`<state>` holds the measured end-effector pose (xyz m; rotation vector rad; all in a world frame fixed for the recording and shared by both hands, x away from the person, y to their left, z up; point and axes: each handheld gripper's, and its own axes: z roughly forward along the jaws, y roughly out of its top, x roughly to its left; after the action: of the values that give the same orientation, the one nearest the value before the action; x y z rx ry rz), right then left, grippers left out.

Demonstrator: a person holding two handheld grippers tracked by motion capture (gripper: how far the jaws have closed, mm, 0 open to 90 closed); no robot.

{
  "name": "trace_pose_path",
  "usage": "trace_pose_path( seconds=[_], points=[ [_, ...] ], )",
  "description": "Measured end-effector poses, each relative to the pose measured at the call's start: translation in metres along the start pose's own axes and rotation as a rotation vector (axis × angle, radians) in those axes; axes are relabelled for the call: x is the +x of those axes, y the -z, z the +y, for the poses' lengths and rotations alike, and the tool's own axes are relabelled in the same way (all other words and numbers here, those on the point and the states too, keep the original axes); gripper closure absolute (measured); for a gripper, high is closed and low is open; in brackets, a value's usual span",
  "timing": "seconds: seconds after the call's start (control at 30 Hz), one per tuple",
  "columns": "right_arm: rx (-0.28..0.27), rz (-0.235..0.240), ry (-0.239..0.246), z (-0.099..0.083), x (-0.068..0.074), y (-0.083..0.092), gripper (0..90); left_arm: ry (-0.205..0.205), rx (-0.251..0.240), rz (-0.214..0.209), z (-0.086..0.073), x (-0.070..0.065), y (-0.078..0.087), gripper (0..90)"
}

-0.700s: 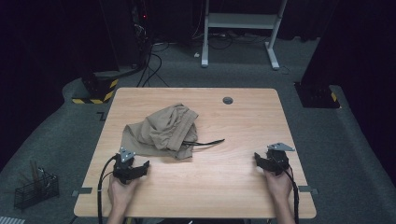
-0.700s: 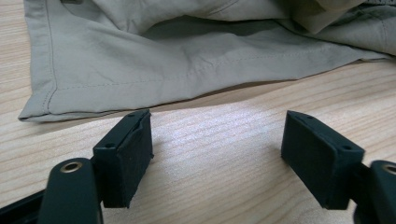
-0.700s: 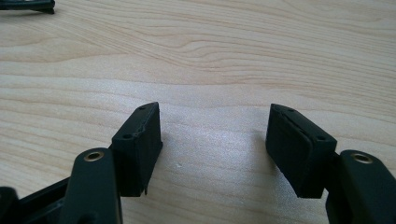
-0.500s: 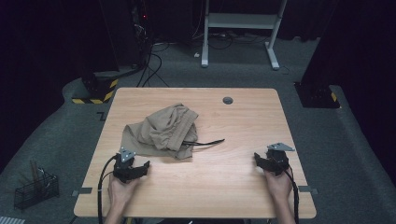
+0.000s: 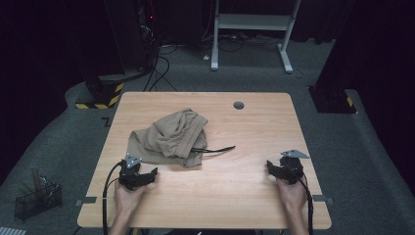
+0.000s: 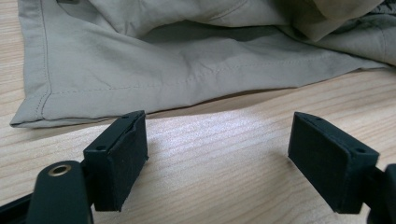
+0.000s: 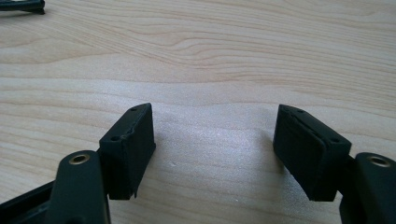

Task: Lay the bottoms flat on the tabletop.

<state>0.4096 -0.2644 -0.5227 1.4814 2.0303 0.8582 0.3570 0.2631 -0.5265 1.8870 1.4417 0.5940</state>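
Dark floor rings our wooden desk (image 5: 244, 196); the crumpled khaki garment (image 5: 169, 138) lies left of centre, a black cord (image 5: 218, 149) trailing from it toward 3 o'clock; our left gripper (image 5: 152, 174), jaws apart, sits just beside its hem at 7 o'clock; our right gripper (image 5: 268, 168), jaws apart over bare wood, rests well apart at 4 o'clock.

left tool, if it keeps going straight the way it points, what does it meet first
Most likely the hemmed edge of the khaki garment. The left tool stands open over bare table, and the cloth's near edge lies just ahead of its jaws. How big the gap is cannot be judged exactly.
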Motion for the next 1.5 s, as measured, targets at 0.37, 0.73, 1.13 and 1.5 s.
trace_pose_path(
  seconds=[0.37, 0.73, 1.13, 1.5],
  points=[
    [0.002, -0.002, 0.004, 0.0, 0.0, 0.0, 27.7, 0.003, -0.055, -0.052, 0.028, -0.001, 0.007, 16.9],
    [0.002, -0.001, -0.001, 0.0, 0.0, 0.0, 27.7, -0.003, -0.095, -0.139, 0.077, -0.006, 0.008, 11.1],
    [0.003, -0.001, -0.001, 0.0, 0.0, 0.0, 27.7, 0.052, -0.041, -0.198, 0.1, -0.006, -0.037, 8.0],
    [0.003, -0.001, -0.002, 0.0, 0.0, 0.0, 27.7, -0.02, 0.073, -0.247, 0.094, -0.009, -0.071, 47.2]
  ],
)
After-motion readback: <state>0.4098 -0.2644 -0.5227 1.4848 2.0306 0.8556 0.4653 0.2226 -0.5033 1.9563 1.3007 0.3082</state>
